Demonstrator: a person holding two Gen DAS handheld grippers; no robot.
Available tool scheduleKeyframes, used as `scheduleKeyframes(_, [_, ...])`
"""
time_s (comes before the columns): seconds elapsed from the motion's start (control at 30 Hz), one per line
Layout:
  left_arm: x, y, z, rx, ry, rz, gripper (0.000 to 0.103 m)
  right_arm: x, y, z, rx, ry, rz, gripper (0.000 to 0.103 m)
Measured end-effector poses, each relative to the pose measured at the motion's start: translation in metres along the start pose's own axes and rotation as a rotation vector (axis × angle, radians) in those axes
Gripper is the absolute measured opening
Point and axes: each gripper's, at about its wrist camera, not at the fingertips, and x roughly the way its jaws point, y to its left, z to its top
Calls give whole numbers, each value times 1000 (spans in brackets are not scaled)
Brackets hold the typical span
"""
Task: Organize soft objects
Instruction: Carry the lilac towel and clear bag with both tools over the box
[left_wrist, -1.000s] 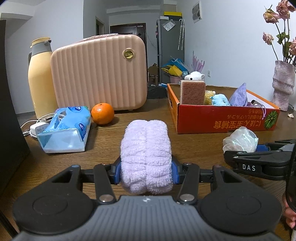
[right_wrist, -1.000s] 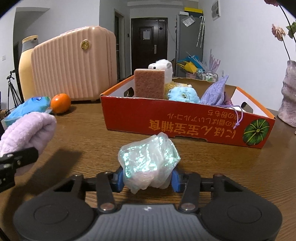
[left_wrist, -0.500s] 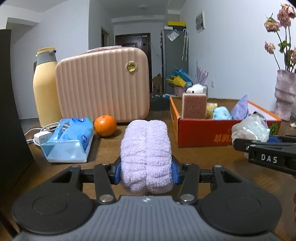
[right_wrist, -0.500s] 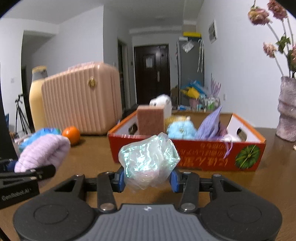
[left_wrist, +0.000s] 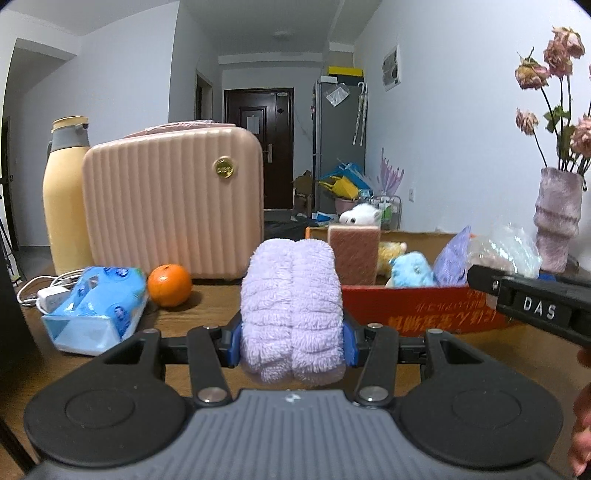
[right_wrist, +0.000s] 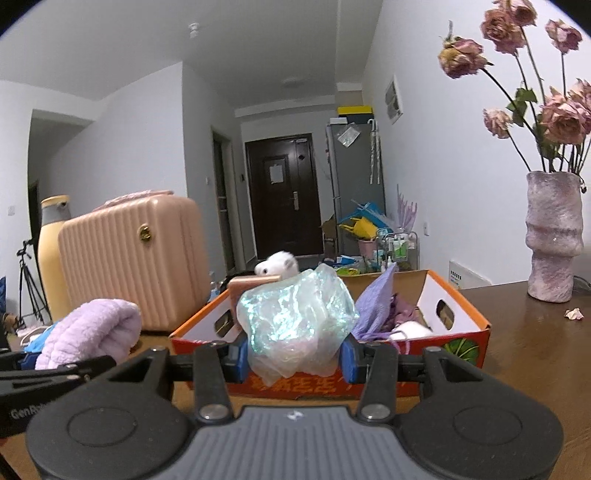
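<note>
Since a second ago, you have lifted both loads off the tabletop (left_wrist: 207, 314): left tool (left_wrist: 291, 334) clamps purple towel (left_wrist: 291, 310), frame centre; right tool (right_wrist: 293, 354) clamps crinkled bag (right_wrist: 295, 321), before red box (right_wrist: 461, 343). Deposit comes next.

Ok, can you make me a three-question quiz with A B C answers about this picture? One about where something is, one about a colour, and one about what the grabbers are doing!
1. Where is the orange?
A. In the red box
B. On the table by the tissue pack
C. On top of the suitcase

2. What colour is the fluffy towel?
A. Light purple
B. Green
C. Black

3. What is the right gripper doing?
A. Open, holding nothing
B. Squeezing a shiny plastic bag
C. Holding the vase

Answers:
B, it sits on the wood beside the tissue pack.
A, the towel in the left gripper is lilac.
B, the shiny plastic bag is pinched between its fingers.
</note>
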Motion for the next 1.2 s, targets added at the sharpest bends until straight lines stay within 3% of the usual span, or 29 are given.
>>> scheduleKeyframes(0.43, [31, -36, 26, -46, -52, -34, 50, 26, -43, 16, 51, -64, -42, 44])
scheduleKeyframes(1.2, [103, -79, 50, -46, -68, -49, 50, 92, -77, 31, 6, -76, -85, 44])
